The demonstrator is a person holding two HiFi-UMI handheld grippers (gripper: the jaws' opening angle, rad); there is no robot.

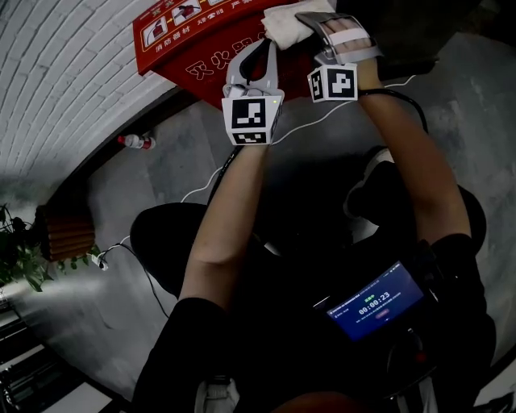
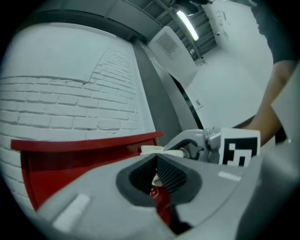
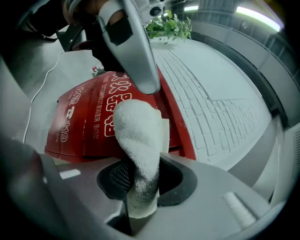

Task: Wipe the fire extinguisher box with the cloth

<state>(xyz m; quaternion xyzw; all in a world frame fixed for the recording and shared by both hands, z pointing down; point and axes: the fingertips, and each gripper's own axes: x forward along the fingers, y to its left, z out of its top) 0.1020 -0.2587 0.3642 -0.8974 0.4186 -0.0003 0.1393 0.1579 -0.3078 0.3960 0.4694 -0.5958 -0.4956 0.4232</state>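
The red fire extinguisher box with white lettering leans against the white brick wall. My right gripper is shut on a white terry cloth, which lies on the box's top corner. In the right gripper view the cloth stands up from between the jaws, in front of the red box. My left gripper is just left of the cloth, jaws closed together over the box face, with nothing seen in them. In the left gripper view the box's top edge and the right gripper show beyond the closed jaws.
A white brick wall stands behind the box. On the grey floor lie a plastic bottle and a white cable. A green plant in a brick planter sits at the left. A lit phone screen hangs at the person's chest.
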